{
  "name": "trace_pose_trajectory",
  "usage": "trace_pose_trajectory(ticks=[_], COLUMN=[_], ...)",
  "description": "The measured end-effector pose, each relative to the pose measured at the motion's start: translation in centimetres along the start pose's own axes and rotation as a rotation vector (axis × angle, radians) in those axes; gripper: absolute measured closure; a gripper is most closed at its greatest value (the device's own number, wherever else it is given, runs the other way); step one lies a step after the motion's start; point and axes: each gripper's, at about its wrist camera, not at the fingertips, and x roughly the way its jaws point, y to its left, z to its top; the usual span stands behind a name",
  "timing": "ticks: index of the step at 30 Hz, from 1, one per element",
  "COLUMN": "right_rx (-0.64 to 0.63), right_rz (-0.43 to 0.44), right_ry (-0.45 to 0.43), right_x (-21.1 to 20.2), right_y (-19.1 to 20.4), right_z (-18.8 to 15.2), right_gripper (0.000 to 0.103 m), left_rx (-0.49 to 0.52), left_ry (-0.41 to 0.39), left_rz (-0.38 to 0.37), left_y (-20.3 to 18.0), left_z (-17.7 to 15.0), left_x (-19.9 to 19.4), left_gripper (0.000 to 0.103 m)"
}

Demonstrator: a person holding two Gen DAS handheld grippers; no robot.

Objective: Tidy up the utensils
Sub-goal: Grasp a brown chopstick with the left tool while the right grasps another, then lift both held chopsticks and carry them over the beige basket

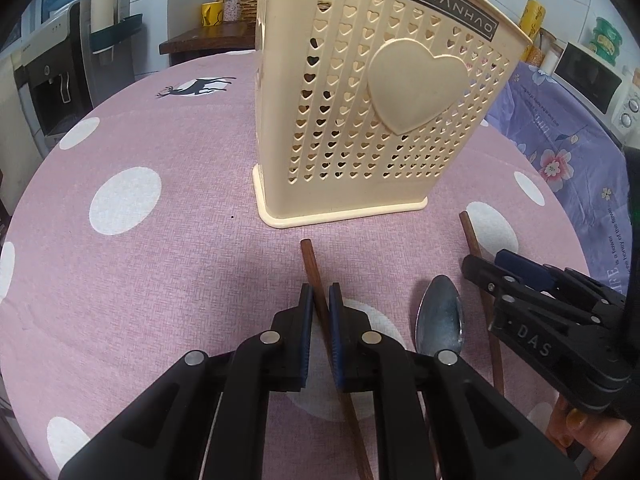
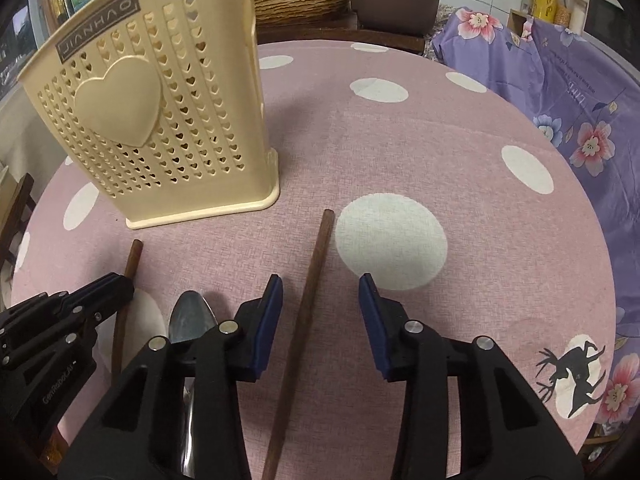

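Spoon (image 1: pixel 440 318) handle hidden beneath right gripper (image 2: pixel 320 316), jaws apart astride one chopstick (image 2: pixel 304 320); left gripper (image 1: pixel 320 320) clamps another chopstick (image 1: pixel 316 276) before holder (image 1: pixel 376 92).

Even indoor light, fisheye-warped dark corners

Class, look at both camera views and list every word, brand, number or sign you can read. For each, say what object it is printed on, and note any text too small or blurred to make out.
"JIANHAO" on the dark label of the cream utensil holder.
"DAS" on the right claw, seen from the left wrist view.
"GenRoboT.AI", roughly, on the left claw, seen from the right wrist view; small and hard to read.
Small printed lines on the purple floral cloth: too blurred to read properly.
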Motion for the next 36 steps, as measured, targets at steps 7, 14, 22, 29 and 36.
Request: trace_pose_trajectory(ticks=[7, 14, 22, 29, 36], right_rx=[0.001, 0.027, 0.081, 0.133, 0.168], right_rz=[-0.015, -0.004, 0.051, 0.11, 0.138], right_ry=[-0.011, -0.012, -0.016, -0.014, -0.074], right_x=[0.6, 1.2, 1.3, 1.0, -1.5], right_y=[0.6, 0.2, -0.9, -2.0, -3.3], right_z=[1.0, 2.0, 2.1, 1.7, 1.1], right_gripper=[0.074, 0.092, 0.094, 0.095, 0.095], left_rx=[-0.003, -0.002, -0.015, -0.046, -0.104], left_ry=[0.0, -0.003, -0.007, -0.012, -0.031], left_rz=[-0.004, -0.001, 0.0, -0.02, -0.071], left_y=[0.2, 0.1, 0.0, 0.3, 1.4], left_z=[0.2, 0.3, 0.5, 0.4, 0.1], left_x=[0.1, 0.2, 0.3, 0.2, -0.7], left_gripper=[0.093, 0.093, 0.094, 0.094, 0.095])
